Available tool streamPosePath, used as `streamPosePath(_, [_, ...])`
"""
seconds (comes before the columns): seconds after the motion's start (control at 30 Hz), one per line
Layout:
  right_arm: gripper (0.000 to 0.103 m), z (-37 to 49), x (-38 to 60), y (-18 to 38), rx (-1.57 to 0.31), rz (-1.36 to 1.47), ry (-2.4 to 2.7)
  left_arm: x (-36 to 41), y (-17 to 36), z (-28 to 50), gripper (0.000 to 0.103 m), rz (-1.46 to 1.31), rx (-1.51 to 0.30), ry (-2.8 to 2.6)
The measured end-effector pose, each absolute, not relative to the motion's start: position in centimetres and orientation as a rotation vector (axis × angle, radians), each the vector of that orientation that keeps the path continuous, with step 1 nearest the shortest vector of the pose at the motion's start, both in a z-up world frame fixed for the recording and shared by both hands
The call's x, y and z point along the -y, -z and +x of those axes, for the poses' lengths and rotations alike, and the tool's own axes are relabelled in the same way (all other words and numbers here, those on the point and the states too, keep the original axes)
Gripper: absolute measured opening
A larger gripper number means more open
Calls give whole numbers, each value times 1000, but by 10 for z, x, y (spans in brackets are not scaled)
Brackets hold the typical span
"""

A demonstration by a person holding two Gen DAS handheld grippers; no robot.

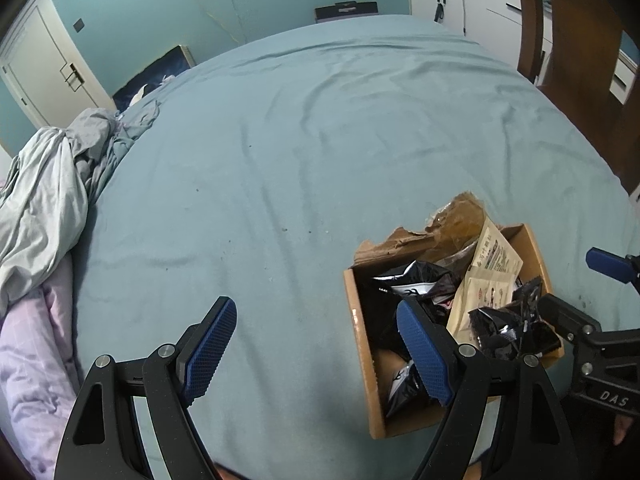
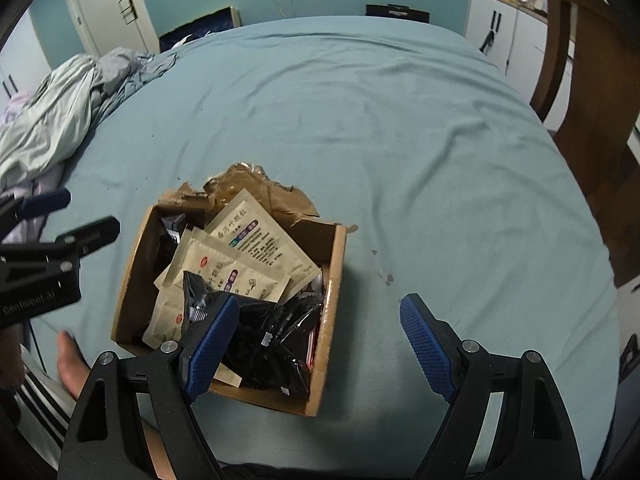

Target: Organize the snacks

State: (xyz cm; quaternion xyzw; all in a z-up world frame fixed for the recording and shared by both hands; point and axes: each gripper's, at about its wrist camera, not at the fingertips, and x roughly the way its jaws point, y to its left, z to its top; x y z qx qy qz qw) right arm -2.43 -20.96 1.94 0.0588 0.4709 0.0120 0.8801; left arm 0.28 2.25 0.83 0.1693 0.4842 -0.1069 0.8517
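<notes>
An open cardboard box sits on the teal bed sheet near the front edge; it also shows in the right wrist view. It holds black snack packets and beige sachets. My left gripper is open and empty, just left of the box, its right finger over the box's left side. My right gripper is open and empty, its left finger over the packets, its right finger beside the box. The right gripper also shows in the left wrist view, and the left in the right wrist view.
A torn flap stands at the box's far side. Crumpled bedding lies at the left edge of the bed. A wooden chair stands at the right. A bare foot is by the bed's front edge.
</notes>
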Motion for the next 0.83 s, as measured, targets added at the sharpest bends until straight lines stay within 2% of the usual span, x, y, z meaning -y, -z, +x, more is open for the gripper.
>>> streamPosePath(0.83, [83,-26,216,-19,-986,184,-20,-13,-5,-1,85,382,-1021,266])
